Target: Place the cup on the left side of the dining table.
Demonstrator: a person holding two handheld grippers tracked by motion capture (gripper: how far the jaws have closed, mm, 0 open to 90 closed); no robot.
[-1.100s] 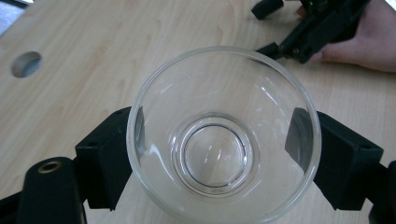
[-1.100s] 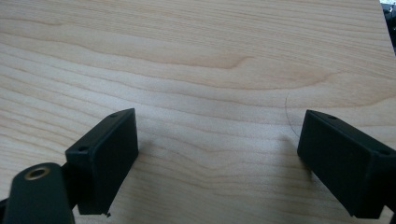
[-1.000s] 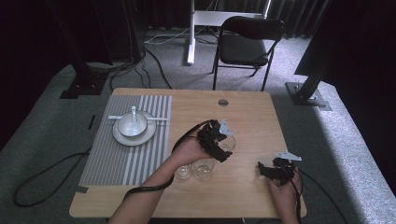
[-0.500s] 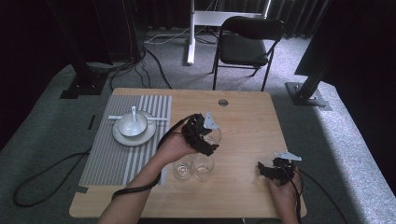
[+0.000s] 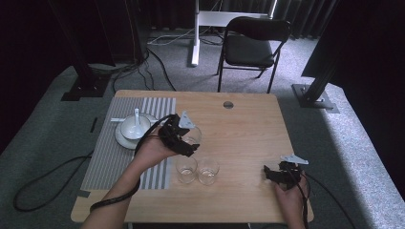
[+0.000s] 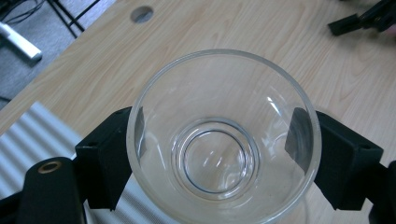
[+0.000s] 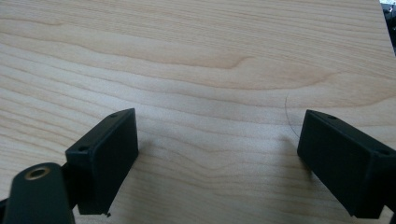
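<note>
1. Your left tongs (image 5: 187,138) grip a clear glass bowl (image 6: 224,135), one jaw pressed on each side of its wall, mouth up, above the desk (image 5: 248,124).
2. Just nearer you than those tongs, two small glasses (image 5: 186,169) stand side by side on the wood, touching or nearly so.
3. Off their far side from your right hand, a white bowl with a spoon (image 5: 134,126) rests on a plate on the striped mat (image 5: 107,157).
4. Your right tongs (image 7: 217,154) gape wide over bare wood, well apart from the glasses.
</note>
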